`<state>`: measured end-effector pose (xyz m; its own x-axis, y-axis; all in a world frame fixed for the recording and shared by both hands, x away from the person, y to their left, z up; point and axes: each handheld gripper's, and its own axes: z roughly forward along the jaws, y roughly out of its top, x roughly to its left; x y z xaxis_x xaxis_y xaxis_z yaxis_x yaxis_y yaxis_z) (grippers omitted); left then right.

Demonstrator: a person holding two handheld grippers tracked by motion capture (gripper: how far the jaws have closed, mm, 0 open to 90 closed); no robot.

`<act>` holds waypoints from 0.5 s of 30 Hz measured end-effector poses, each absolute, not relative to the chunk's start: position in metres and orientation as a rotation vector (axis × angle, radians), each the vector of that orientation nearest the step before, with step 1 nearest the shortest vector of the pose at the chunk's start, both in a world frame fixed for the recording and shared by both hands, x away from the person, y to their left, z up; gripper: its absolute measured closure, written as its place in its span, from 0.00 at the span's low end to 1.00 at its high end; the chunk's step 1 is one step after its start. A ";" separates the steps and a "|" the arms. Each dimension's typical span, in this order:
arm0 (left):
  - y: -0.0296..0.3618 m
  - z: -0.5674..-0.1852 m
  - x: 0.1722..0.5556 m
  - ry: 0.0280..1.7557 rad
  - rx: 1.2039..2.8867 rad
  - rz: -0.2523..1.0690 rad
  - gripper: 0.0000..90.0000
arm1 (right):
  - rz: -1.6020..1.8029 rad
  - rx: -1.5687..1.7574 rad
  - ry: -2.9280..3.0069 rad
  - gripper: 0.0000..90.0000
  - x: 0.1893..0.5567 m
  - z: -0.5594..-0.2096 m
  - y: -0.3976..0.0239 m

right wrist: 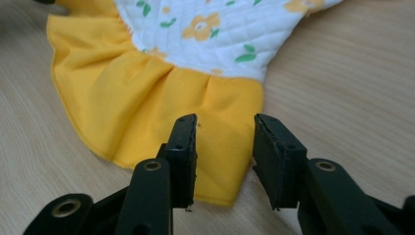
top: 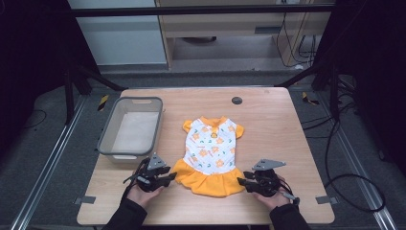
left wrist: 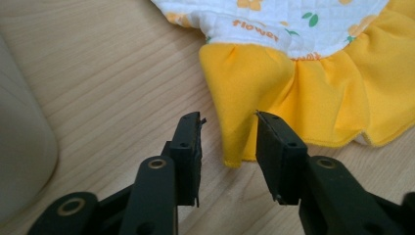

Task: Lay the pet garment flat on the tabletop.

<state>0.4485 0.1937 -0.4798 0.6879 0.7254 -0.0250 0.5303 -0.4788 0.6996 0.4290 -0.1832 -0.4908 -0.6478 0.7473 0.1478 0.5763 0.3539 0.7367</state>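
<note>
A small dress [top: 210, 153] lies flat in the middle of the wooden table [top: 273, 124], white with orange flowers and a yellow ruffled skirt toward me. My left gripper [top: 168, 178] sits at the skirt's left bottom corner, jaws open, with the yellow hem corner [left wrist: 235, 142] between them. My right gripper [top: 243, 183] is at the skirt's right bottom corner, also open, its jaws straddling the yellow hem [right wrist: 222, 147]. In the left gripper view [left wrist: 228, 120] and the right gripper view [right wrist: 225, 122] the jaws stand apart, with no grip on the cloth.
A grey plastic basin [top: 109, 139] stands on the table's left side, just behind my left hand. A round dark grommet [top: 236, 100] sits near the far edge. Cables lie on the floor to the right.
</note>
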 end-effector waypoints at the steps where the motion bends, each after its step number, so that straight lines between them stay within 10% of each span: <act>1: 0.193 -0.481 0.449 0.960 2.204 0.355 0.75 | 1.156 1.191 2.417 0.70 0.429 -0.492 -0.181; 7: 0.193 -0.483 0.451 0.973 2.220 0.322 0.94 | 1.115 1.200 2.464 0.83 0.429 -0.495 -0.179; 15: 0.192 -0.484 0.443 0.997 2.246 0.264 0.96 | 1.085 1.196 2.499 0.98 0.429 -0.492 -0.179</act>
<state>0.4427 0.1922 -0.4838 0.6895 0.7201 -0.0777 0.5874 -0.4932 0.6416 0.4292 -0.1791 -0.4917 -0.6654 0.7309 0.1519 0.6099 0.4149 0.6752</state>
